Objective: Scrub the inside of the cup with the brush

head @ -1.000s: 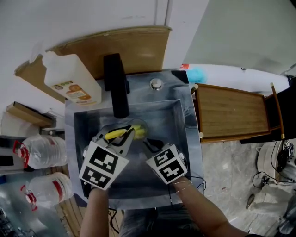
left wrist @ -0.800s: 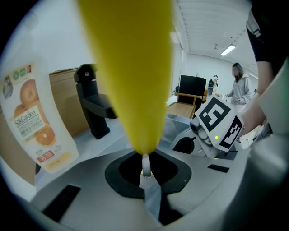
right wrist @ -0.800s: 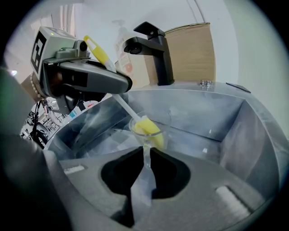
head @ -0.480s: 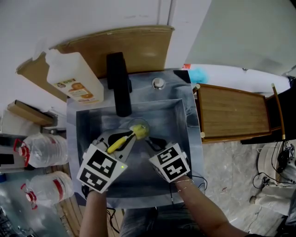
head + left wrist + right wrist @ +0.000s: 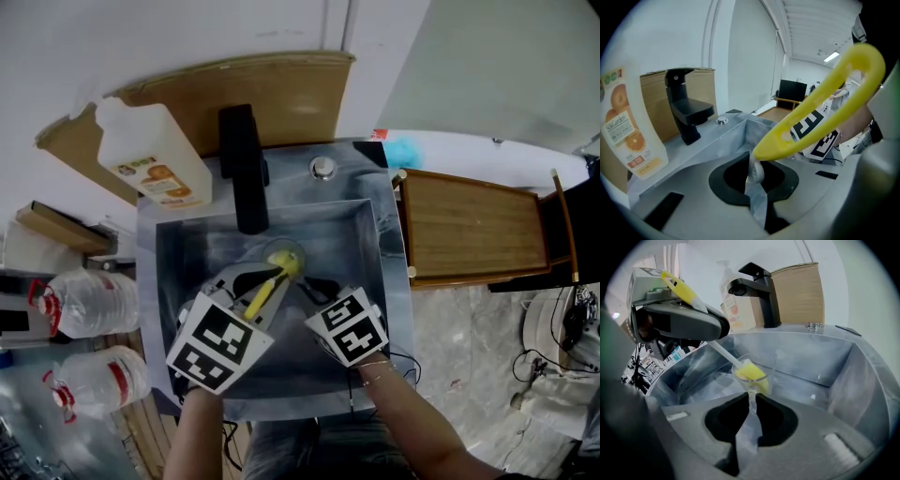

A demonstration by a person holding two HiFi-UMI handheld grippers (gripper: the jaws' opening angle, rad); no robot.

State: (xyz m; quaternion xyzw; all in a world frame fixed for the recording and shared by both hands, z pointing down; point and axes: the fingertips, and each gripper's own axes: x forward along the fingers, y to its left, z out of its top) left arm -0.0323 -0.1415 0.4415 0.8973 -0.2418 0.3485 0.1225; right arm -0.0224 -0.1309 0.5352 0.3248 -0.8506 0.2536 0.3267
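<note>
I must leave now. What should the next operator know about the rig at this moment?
Left tongs: shut on the brush, at its white shaft.
Right tongs: shut on the wall of the cup, inside the sink.
The brush's yellow end is inside the cup.
Done: both things gripped, brush inserted.
Left: scrub the inside all round. How clean it is I cannot tell.

One cup [image 5: 281, 249], one brush [image 5: 261, 298], two water bottles [image 5: 89, 305].
</note>
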